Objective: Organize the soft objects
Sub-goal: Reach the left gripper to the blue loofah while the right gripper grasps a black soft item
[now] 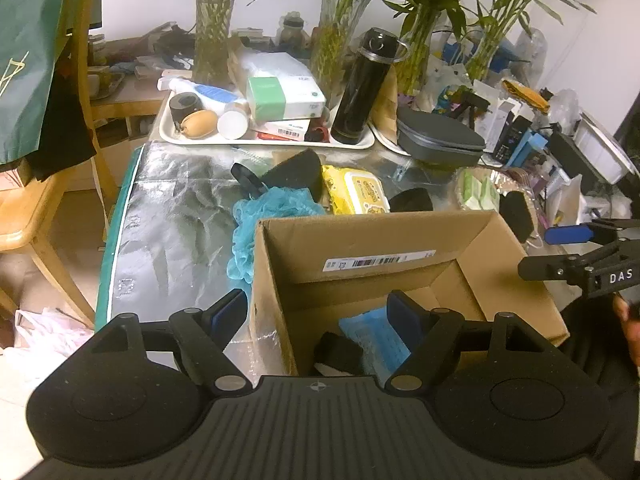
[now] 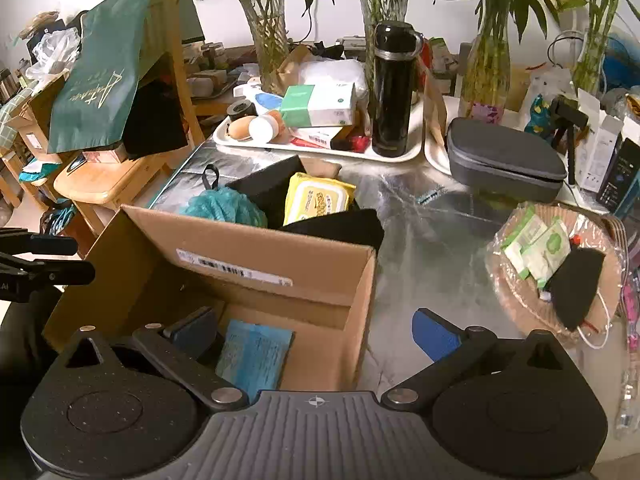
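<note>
Both my left gripper [image 1: 316, 316] and right gripper [image 2: 316, 330] gape empty; teal mesh puff [image 1: 256, 224] looks featherlight, squashy — pinch its bunched middle.

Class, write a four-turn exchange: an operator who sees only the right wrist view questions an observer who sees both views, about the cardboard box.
Operator: Is the left gripper open?
Observer: Yes, open, straddling the left wall of the cardboard box: one finger outside, one inside.
Operator: Is anything in the box besides the blue pack?
Observer: Yes, a black item lies right beside it, on its left in the left wrist view.
</note>
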The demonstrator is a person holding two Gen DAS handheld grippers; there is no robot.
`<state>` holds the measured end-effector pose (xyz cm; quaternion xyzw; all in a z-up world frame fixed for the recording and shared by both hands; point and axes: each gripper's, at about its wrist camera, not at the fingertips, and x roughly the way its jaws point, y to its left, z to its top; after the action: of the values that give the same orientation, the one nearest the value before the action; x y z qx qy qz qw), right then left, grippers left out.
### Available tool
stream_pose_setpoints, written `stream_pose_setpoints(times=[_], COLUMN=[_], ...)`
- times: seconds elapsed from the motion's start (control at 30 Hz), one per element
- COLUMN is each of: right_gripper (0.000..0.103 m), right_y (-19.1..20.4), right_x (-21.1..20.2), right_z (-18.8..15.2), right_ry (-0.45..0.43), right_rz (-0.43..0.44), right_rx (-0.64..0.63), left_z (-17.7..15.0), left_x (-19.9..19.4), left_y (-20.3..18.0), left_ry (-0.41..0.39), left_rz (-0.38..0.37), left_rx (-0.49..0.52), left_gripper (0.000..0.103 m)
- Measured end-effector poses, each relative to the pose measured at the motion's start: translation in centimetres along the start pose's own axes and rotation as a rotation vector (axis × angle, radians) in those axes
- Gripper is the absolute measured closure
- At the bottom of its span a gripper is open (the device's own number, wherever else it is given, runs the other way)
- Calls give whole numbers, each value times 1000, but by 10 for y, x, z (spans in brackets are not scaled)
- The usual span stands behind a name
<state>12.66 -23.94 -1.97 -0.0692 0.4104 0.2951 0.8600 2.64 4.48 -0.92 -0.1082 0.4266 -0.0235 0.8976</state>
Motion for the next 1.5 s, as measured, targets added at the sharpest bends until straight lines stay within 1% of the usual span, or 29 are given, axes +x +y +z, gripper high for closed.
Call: stream_pose_setpoints(times=[0.13, 0.33, 0.67, 0.97, 1.27, 1.37, 1.5], right_gripper=[0, 0, 0, 0, 0, 0, 0], right_y=[-4, -9, -6, -19, -57, -76, -103], right_x=[4, 13, 27, 38, 55, 69, 99], right_z=[7, 16, 30, 39, 52, 56, 59], right_ry=[-5, -3, 12, 10, 19, 32, 55], right_rz=[2, 6, 28, 25, 85, 119, 160], right_rx=[6, 11, -7, 18, 93, 131, 210], left_z=[5, 12, 25, 31, 39, 42, 43], left_x=[1, 3, 9, 15, 15, 20, 28], left_y=[2, 5, 11, 16, 20, 22, 27], left_ry=[-13, -26, -40, -43, -63, -68, -75], left_rz=[-11, -8, -21, -34, -39, -24, -10], left_rx=[-8, -12, -18, -30, -35, -25, -14], left_gripper=[26, 26, 26, 26, 26, 26, 27])
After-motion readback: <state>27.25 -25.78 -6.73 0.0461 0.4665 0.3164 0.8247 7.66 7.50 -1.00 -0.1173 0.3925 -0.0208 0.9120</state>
